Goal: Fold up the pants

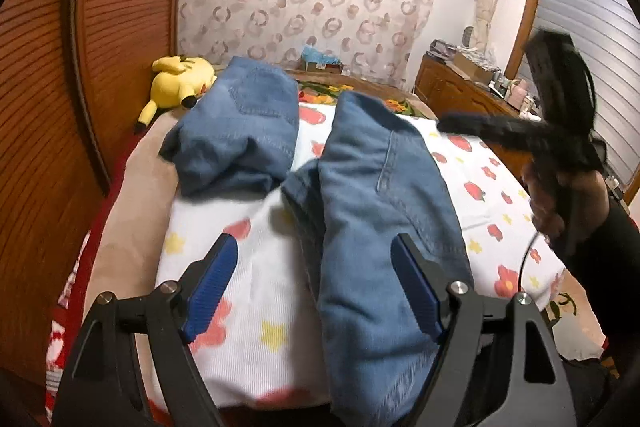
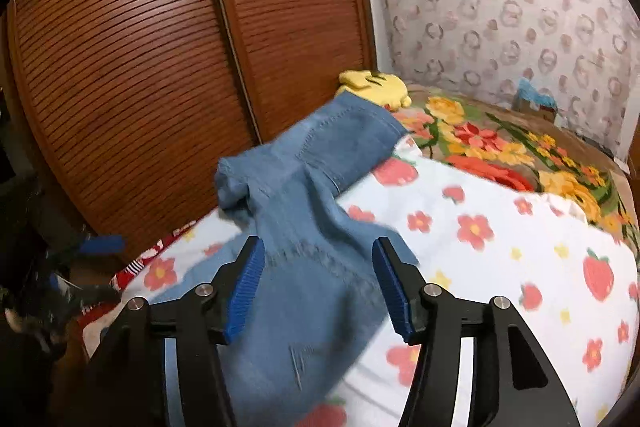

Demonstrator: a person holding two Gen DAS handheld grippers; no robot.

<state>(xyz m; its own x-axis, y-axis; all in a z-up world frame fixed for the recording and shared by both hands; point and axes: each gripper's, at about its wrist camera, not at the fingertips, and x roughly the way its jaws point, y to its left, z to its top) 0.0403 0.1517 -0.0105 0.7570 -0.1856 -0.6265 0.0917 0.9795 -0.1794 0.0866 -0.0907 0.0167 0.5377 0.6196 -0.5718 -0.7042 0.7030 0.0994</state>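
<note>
Blue denim pants (image 1: 372, 227) lie on a bed with a white sheet (image 1: 248, 307) printed with flowers and strawberries. One part is bunched at the far left (image 1: 240, 131), and a long leg runs toward me. My left gripper (image 1: 316, 243) hangs open over the near leg; its blue pads stand wide apart and press on nothing. In the right wrist view the pants (image 2: 304, 227) stretch from below the fingers toward the wardrobe. My right gripper (image 2: 318, 245) is open above the denim, which lies between the pads without being clamped. A hand (image 1: 560, 203) carries the blurred right gripper at the right edge.
A yellow plush toy (image 1: 180, 83) lies at the bed's far left corner, next to brown louvred wardrobe doors (image 2: 140, 67). A flowered blanket (image 2: 500, 147) covers the far end of the bed. A wooden dresser (image 1: 460, 91) with clutter stands at the right, near a shuttered window.
</note>
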